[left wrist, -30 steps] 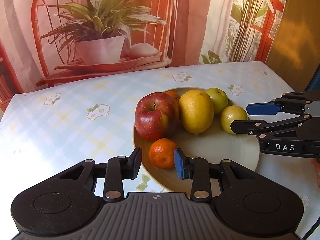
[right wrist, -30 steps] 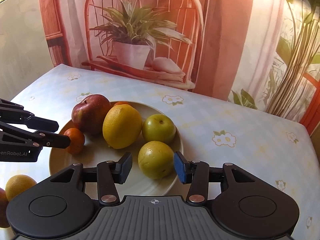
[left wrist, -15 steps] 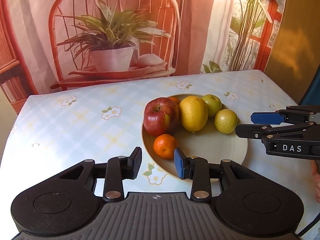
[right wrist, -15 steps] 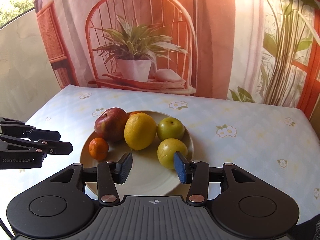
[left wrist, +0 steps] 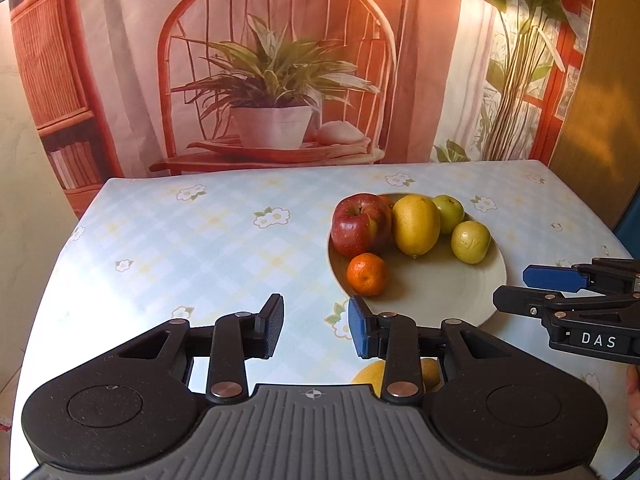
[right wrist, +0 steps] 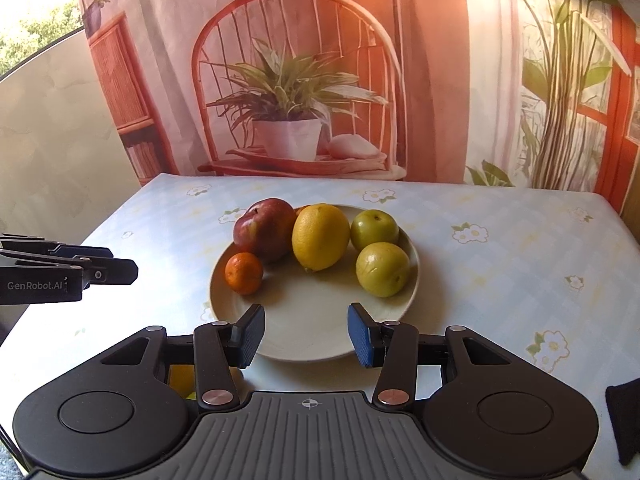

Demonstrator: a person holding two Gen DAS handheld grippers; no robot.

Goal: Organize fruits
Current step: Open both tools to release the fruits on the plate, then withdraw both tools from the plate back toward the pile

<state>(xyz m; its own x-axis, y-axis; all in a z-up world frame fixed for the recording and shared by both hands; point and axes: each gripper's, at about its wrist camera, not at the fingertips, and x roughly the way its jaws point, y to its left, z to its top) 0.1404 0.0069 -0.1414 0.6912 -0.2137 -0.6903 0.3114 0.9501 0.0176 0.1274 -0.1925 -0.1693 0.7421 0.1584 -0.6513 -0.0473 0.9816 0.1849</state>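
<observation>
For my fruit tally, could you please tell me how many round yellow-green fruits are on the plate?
2: one yellow-green fruit at the pale round plate's far right, the other nearer, beside it. Others may be hidden behind the fruit.

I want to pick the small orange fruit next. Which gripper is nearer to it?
Left, by a little. The left gripper is open just short of the small orange fruit, near the plate edge. The right gripper, also open, sits over the plate's near rim, further right.
</observation>
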